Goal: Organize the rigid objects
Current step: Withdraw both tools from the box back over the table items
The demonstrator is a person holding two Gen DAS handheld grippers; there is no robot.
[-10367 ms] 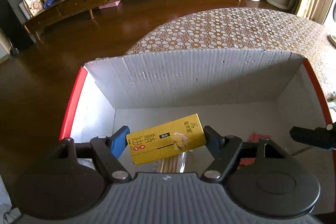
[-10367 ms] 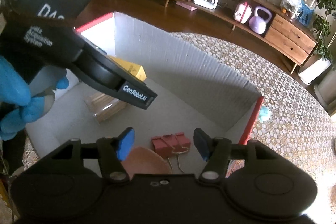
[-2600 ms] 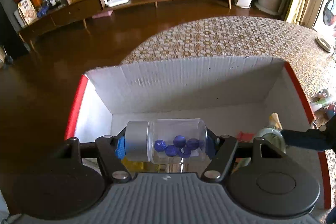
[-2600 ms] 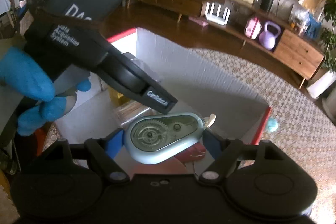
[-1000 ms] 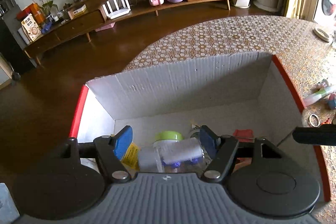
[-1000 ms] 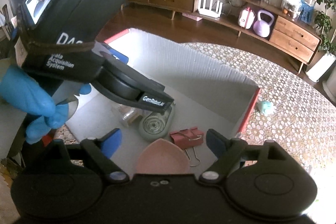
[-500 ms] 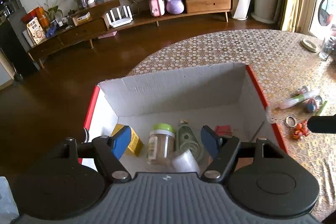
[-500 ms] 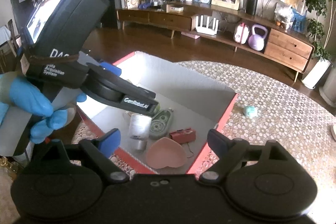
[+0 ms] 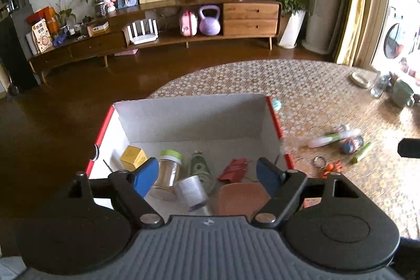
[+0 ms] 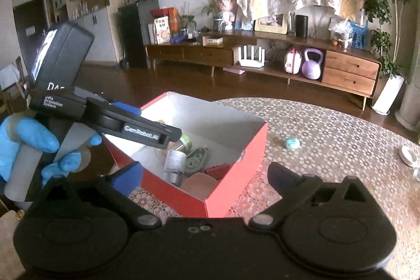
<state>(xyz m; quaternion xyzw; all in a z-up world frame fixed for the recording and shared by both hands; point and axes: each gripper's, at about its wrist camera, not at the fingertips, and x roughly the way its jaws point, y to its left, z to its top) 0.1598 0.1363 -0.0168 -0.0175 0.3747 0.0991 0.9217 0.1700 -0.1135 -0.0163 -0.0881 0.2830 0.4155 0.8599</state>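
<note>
A red box with white inside walls (image 9: 189,120) (image 10: 236,175) holds a yellow carton (image 9: 131,155), a green-lidded jar (image 9: 168,169), a correction tape (image 9: 200,169), a silver-lidded clear jar (image 9: 191,192), a red binder clip (image 9: 235,169) and a pink heart-shaped piece (image 9: 240,198). My left gripper (image 9: 207,175) (image 10: 155,122) hovers above the box's near side, its jaws opening with nothing between them. My right gripper (image 10: 206,179) hangs over the box's near corner, its jaws also opening and holding nothing. A blue-gloved hand (image 10: 34,143) grips the left tool.
Right of the box, on the patterned tablecloth (image 9: 315,85), lie a white-and-green tube (image 9: 333,137), a green marker (image 9: 363,148), a metal ring (image 9: 320,161) and a small orange thing (image 9: 332,167). A teal lump (image 10: 292,143) sits past the box. Cups stand at the far right.
Both grippers have risen and drawn back from the box, and their jaws have widened. The box looks smaller and more of the table shows. The clear jar and correction tape lie inside.
</note>
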